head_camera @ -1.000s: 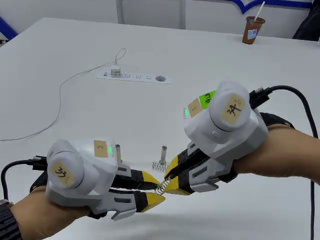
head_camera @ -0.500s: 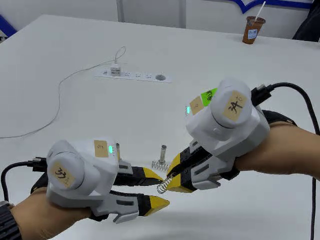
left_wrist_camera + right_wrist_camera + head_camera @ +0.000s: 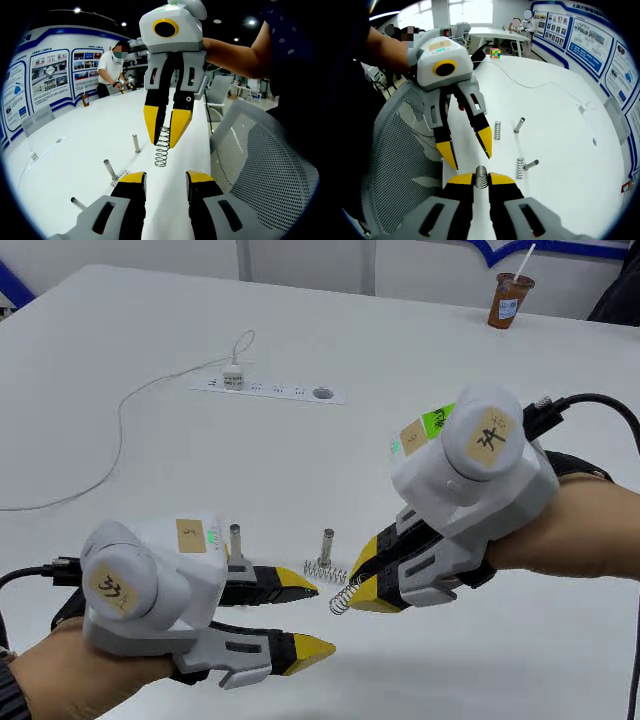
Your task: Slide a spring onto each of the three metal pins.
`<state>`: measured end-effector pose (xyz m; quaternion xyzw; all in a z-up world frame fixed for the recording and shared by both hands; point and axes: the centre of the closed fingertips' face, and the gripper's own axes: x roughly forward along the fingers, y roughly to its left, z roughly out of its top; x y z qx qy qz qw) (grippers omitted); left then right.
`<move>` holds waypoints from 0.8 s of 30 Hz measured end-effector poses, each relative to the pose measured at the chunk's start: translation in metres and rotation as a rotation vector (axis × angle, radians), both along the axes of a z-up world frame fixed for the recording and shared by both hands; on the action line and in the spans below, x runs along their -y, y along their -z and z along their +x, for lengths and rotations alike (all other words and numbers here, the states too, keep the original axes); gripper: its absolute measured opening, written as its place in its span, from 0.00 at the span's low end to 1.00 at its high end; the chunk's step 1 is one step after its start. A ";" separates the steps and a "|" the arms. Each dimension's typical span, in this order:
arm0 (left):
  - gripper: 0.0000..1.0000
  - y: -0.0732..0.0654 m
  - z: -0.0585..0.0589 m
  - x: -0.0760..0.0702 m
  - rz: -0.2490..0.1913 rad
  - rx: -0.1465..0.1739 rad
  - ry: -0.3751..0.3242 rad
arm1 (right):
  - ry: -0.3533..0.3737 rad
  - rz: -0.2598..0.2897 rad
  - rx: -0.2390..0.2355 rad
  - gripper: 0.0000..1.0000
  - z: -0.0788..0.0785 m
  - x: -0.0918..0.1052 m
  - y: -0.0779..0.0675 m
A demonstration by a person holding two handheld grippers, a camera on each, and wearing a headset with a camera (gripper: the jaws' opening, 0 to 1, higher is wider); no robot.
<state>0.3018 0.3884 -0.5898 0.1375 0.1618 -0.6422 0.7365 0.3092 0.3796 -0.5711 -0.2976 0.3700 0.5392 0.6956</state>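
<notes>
Two handheld grippers are facing each other low over a white workbench [image 3: 150, 470]. In the head view, the right gripper [image 3: 360, 583] is pinching a small coil spring [image 3: 343, 597] by one end between its yellow-tipped jaws. Most of the coil is sticking out free toward the left gripper [image 3: 308, 617], whose jaws are standing apart with nothing between them.

In the left gripper view, the coil spring [image 3: 161, 147] is hanging in the air below the right gripper's closed tips, near the pins but not touching any of them. An upright pin [image 3: 326, 544] is standing just behind the jaws, with a loose spring [image 3: 325, 570] lying at its foot. A second pin [image 3: 236, 540] is standing behind the left gripper's body, and the left gripper view is showing a third pin [image 3: 77, 203].

The coil spring is looking very light, made of thin wire, and bouncy. A hard squeeze across the coils is likely to flatten it or flick it away. Holding it gently near one end, as here, is leaving the open bore of the free end ready to go over a pin. The pins are looking rigid and smooth, but I cannot tell whether they are fixed to the bench.
</notes>
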 end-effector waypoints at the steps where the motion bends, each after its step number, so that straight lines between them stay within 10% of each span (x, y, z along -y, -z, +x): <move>1: 0.34 0.000 0.000 0.000 0.000 -0.001 -0.002 | 0.001 -0.002 -0.001 0.12 0.000 0.001 0.000; 24: 0.49 0.003 0.008 -0.017 0.005 -0.009 -0.071 | 0.084 -0.058 0.019 0.12 0.023 0.045 -0.007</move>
